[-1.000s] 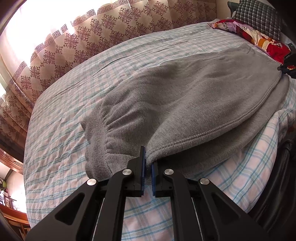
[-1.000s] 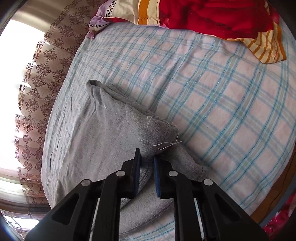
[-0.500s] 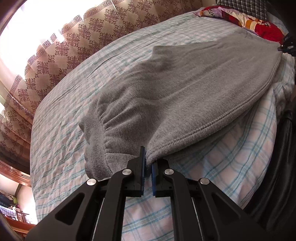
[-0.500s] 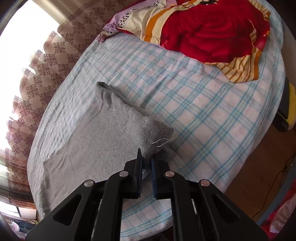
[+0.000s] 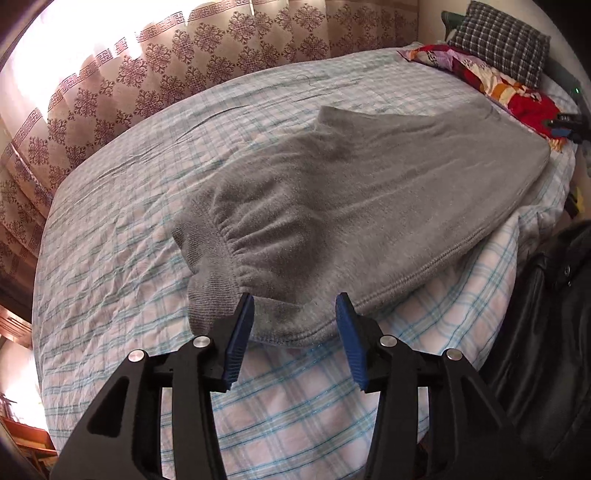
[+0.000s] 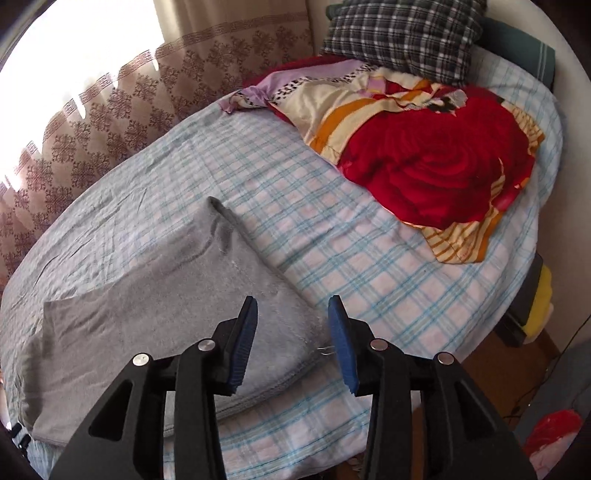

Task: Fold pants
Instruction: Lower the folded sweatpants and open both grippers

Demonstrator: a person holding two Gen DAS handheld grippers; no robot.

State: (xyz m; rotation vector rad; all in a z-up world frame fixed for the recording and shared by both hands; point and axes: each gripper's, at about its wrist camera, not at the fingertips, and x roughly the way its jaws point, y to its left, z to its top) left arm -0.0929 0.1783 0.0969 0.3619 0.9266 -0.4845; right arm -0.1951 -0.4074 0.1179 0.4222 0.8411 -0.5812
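Observation:
Grey sweatpants [image 5: 369, 192] lie folded lengthwise on the checked bed sheet [image 5: 129, 295], the ribbed elastic cuffs [image 5: 210, 254] nearest the left wrist view. My left gripper [image 5: 294, 314] is open and empty, its blue pads either side of the near hem, just above it. In the right wrist view the pants [image 6: 155, 306] lie flat with a stitched corner near my right gripper [image 6: 292, 317], which is open and empty over that corner. The right gripper also shows far off in the left wrist view [image 5: 565, 127].
A red and patterned blanket [image 6: 436, 155] and a plaid pillow [image 6: 402, 33] lie at the head of the bed. Patterned curtains [image 5: 184, 59] hang behind the bed. A black leather item [image 5: 546, 332] sits beside the bed edge. Floor and a yellow object [image 6: 539, 306] lie past the edge.
Both grippers were shut on the pants' edge and holding it up. Now both have opened and let go, and the pants lie flat on the bed.

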